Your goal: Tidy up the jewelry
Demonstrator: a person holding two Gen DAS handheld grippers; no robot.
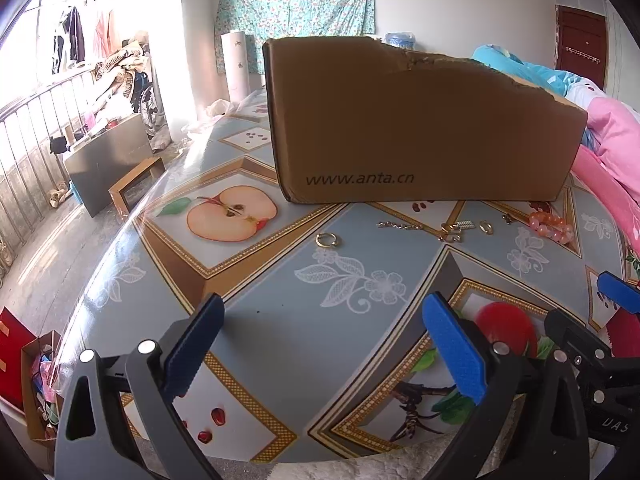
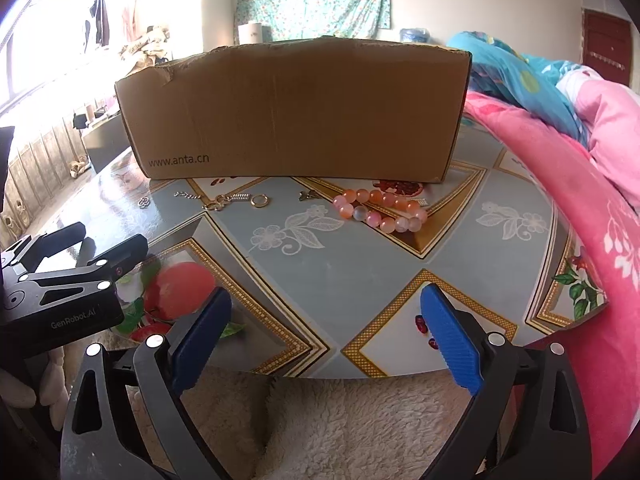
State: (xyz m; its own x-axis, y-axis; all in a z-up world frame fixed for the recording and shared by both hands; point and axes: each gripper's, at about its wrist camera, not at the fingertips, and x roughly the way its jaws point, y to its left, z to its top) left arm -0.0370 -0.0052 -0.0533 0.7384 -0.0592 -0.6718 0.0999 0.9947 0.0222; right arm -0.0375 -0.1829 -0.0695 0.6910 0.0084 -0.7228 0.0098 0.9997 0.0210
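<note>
Both grippers hung wide apart and empty above the near edge of the bench [image 2: 360, 264], touching nothing: the left gripper [image 1: 324, 344] and the right gripper [image 2: 326, 336]. Jewelry lay in a row before the cardboard box [image 2: 296, 112]: a pink bead bracelet [image 2: 380, 210], a gold ring [image 2: 260, 201], small chain pieces [image 2: 218, 203].
</note>
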